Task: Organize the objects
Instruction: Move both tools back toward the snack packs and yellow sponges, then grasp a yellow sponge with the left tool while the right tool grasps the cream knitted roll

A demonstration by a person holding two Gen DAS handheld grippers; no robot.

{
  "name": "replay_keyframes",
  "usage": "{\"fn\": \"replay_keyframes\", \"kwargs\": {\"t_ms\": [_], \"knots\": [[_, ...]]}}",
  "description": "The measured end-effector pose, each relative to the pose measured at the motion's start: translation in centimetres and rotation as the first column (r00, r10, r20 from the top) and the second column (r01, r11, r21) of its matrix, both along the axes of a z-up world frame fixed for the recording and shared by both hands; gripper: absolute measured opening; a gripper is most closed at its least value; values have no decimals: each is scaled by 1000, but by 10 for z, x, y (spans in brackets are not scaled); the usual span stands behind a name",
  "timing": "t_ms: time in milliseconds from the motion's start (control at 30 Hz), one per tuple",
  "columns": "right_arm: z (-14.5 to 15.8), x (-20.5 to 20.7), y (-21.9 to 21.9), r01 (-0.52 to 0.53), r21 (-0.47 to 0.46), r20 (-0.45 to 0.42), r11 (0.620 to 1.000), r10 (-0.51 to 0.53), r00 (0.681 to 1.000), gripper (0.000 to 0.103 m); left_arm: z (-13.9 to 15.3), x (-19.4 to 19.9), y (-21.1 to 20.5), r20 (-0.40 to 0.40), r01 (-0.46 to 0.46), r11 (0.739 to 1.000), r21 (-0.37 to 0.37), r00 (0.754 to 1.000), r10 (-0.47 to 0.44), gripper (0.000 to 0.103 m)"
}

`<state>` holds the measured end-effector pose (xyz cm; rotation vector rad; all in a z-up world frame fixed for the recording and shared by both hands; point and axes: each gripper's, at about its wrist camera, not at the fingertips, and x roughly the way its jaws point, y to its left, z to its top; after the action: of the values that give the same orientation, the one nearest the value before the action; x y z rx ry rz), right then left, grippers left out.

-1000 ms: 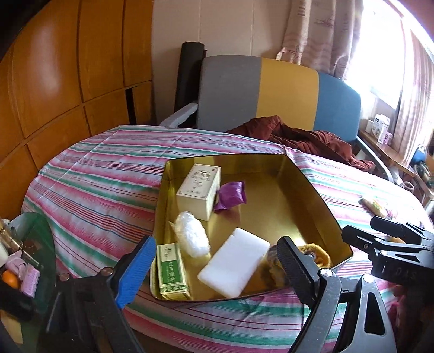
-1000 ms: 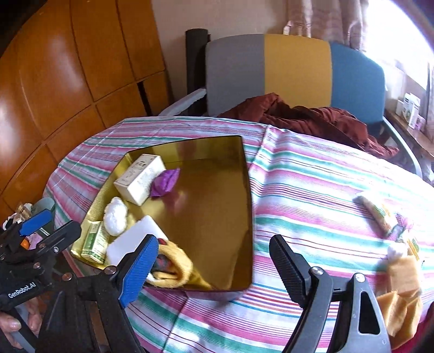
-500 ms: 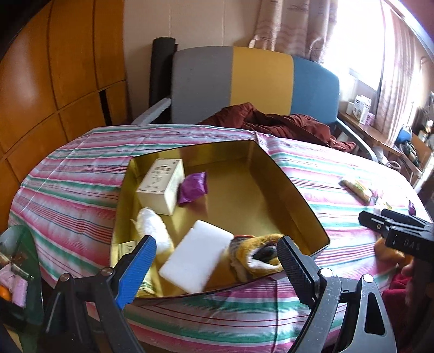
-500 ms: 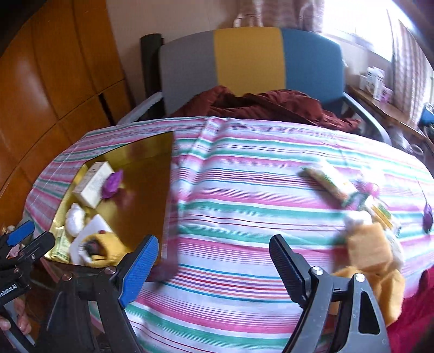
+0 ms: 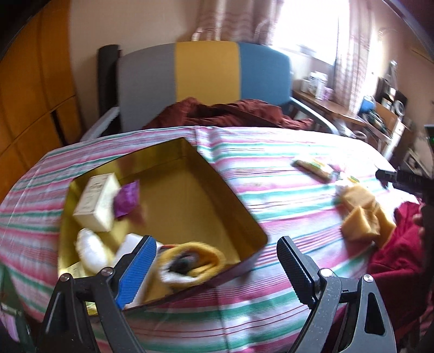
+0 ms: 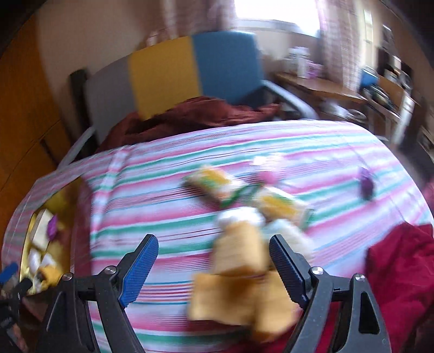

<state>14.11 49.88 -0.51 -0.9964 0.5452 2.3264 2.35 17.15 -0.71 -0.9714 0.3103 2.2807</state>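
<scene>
Striped tablecloth [image 6: 168, 217] under gaping right gripper [image 6: 214, 260]

left tongs [image 5: 215, 264] jaws wide apart, nothing between them, angled downward, right tongs [image 6: 213, 262] also spread, seemingly empty though the view is blurred

Behind the table [image 5: 271, 152], a chair [image 5: 206, 73] with a back in three upright bands — grey, yellow, blue — and pale armrests. Heaped on its seat, against the table's far edge, a dark red cloth [image 5: 230, 114]. To the left, orange-brown wooden panels [image 5: 32, 89]. Above the chair, patterned curtains [image 5: 230, 24] beside a bright window [image 5: 306, 27]. At right, a wooden side desk [image 5: 333, 108] cluttered with small boxes and bottles — too blurred to tell apart. Spread over the table, a tablecloth [image 6: 168, 214] striped pink, green and white.
</scene>
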Motion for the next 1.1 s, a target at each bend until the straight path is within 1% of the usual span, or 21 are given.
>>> {"fn": "replay_keyframes", "kwargs": {"t_ms": [133, 167, 300, 333, 400, 467, 533, 633, 833, 933, 1000, 1100], "knots": [[-4, 24, 34, 104, -40, -11, 994, -105, 994, 85, -3, 9, 32, 20, 95, 995, -8, 995, -95, 91], [-6, 29, 41, 123, -63, -19, 990, -124, 992, 85, -5, 11, 39, 27, 118, 993, -9, 993, -118, 91], [-20, 46, 62, 177, -212, -83, 961, -198, 977, 86, -10, 19, 70, 65, 207, 978, -2, 976, -206, 91], [-21, 48, 65, 183, -231, -91, 956, -209, 974, 86, -12, 22, 79, 73, 232, 973, -2, 970, -231, 91], [-18, 52, 67, 181, -238, -132, 954, -216, 967, 86, -16, 27, 94, 92, 272, 962, -3, 958, -271, 91], [-19, 51, 68, 174, -248, -144, 953, -214, 966, 86, -22, 30, 111, 129, 310, 951, 5, 942, -308, 91], [-18, 51, 67, 166, -248, -160, 954, -210, 964, 86, -27, 33, 125, 177, 335, 942, 30, 925, -335, 91], [-17, 48, 66, 158, -246, -169, 956, -203, 964, 86, -31, 36, 149, 234, 356, 931, 80, 901, -365, 94], [-20, 49, 66, 142, -261, -176, 955, -192, 965, 86, -38, 38, 188, 286, 374, 917, 135, 872, -398, 97], [-21, 50, 68, 142, -273, -182, 952, -196, 964, 86, -48, 37, 208, 323, 389, 912, 131, 853, -410, 98], [-22, 51, 69, 143, -281, -186, 949, -200, 962, 86, -57, 38, 218, 336, 395, 911, 116, 848, -410, 98], [-23, 52, 70, 149, -291, -186, 945, -209, 960, 86, -69, 37, 233, 364, 407, 907, 111, 832, -418, 97]]}}
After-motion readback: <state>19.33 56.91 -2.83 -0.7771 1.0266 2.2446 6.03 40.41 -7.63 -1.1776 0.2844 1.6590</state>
